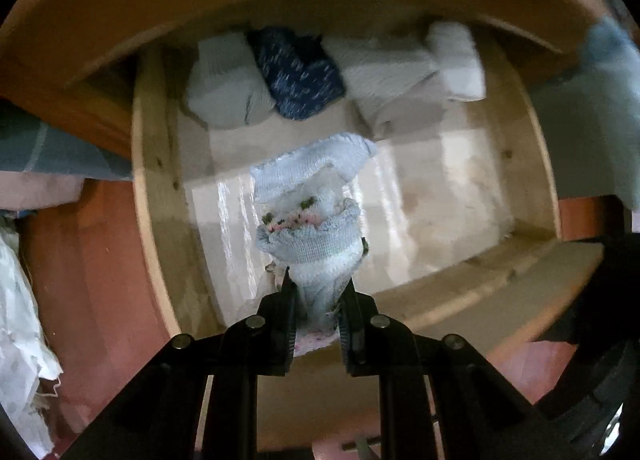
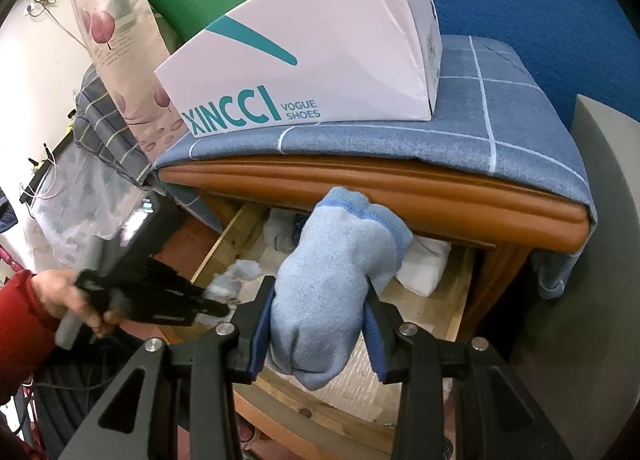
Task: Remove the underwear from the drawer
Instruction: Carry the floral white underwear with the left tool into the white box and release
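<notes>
L gripper [image 1: 318, 286] pointed straight down over the open drawer [image 1: 160, 196], fingers [image 1: 286, 300] pinched narrow on a pale blue knit piece w/ a small floral band [image 1: 316, 228], which hung from the tips above the drawer's bare bottom; frame blurred, so fabric detail unclear. More folded items sat along the far edge of the drawer: grey bundle [image 1: 224, 88] at left, dark blue speckled one [image 1: 298, 76] beside it, white pieces [image 1: 420, 68] to the right. R gripper [image 2: 320, 300] angled down toward the drawer front, fingers [image 2: 262, 324] closed around a light blue fuzzy garment w/ darker blue trim [image 2: 336, 260], held clear above the drawer. A hand in a red sleeve [image 2: 64, 296] gripped the L tool at near left. On the cabinet top, blue checked cloth [image 2: 480, 132] w/ a white shoe box [image 2: 320, 60] on it
</notes>
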`<state>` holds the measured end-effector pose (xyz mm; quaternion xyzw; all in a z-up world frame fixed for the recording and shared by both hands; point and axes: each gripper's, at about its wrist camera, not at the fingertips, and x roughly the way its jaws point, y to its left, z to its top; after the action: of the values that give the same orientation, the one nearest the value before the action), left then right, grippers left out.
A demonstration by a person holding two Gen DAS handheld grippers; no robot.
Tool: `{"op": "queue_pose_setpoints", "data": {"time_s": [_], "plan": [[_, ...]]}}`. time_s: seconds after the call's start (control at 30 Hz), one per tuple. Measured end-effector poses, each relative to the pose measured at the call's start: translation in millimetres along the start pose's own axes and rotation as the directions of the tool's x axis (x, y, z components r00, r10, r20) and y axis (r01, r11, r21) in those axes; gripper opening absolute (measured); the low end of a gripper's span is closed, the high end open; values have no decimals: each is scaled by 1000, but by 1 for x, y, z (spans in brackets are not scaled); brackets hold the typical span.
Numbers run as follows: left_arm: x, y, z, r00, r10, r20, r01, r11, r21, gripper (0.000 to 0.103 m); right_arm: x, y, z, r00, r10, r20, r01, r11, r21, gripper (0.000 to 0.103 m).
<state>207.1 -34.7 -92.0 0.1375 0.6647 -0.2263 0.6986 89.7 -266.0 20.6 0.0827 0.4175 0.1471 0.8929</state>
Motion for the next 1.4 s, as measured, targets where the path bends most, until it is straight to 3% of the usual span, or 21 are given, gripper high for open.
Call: {"op": "queue_pose_setpoints", "data": {"time_s": [0.13, 0.3, 0.47, 0.7, 0.87, 1.07, 1.17, 1.27, 1.4], "plan": [[-28, -13, -21, 998, 9, 68, -11, 999, 33, 15, 1, 1, -1, 1000, -7, -1, 7, 1000, -4, 40], [-67, -40, -23, 988, 42, 146, -51, 997, 57, 15, 0, 1, -1, 1000, -11, 4, 11, 1000, -4, 40], [-111, -50, -31, 967, 83, 240, -98, 994, 53, 15, -2, 2, -1, 1000, -16, 10, 16, 1000, -8, 40], [-173, -57, -35, 933, 70, 353, -93, 995, 48, 15, -4, 4, -1, 1000, -20, 14, 21, 1000, -11, 40], [-228, -54, -28, 891, 47, 451, -71, 997, 36, 15, -5, 5, -1, 1000, -20, 18, 20, 1000, -13, 40], [-304, -43, -1, 812, 91, 577, -105, 994, -9, 16, -5, 5, -1, 1000, -19, 20, 19, 1000, -17, 40], [-324, -40, 25, 782, 126, 611, -128, 991, -40, 16, -4, 7, -1, 1000, -26, 17, 27, 999, -28, 40], [-325, -37, 56, 783, 158, 601, -156, 986, -57, 16, -4, 11, -1, 1000, -20, 20, 21, 999, -36, 40], [-306, -26, 95, 819, 180, 544, -149, 984, -102, 16, -3, 11, -2, 1000, -17, 16, 18, 999, -36, 40]]}}
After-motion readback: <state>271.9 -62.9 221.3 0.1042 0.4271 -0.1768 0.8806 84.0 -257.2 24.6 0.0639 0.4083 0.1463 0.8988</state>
